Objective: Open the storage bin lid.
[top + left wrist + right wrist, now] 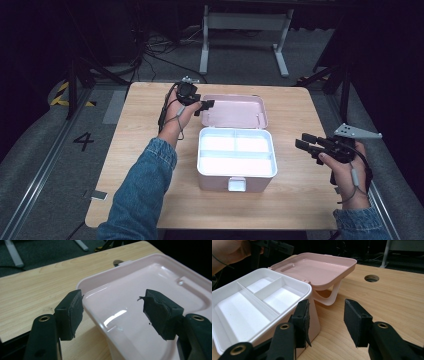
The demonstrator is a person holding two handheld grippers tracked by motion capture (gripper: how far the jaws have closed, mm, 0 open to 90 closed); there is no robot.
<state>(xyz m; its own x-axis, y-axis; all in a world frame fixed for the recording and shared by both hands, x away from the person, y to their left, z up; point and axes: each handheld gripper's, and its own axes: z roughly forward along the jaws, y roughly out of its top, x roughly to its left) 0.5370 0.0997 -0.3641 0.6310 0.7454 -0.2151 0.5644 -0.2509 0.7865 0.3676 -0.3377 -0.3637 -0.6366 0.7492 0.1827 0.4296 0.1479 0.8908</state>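
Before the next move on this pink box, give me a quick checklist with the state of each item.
1. Lid swung fully open behind the box: ok.
2. Left gripper let go of the lid: ok, its jaws stand apart at the lid's corner without pressing on it.
3. Right gripper free: ok, jaws open, nothing between them.
4. White tray seated in the box, compartments bare: ok.
5. Front latch undamaged: cannot tell.
6. Box well onto the table: ok.
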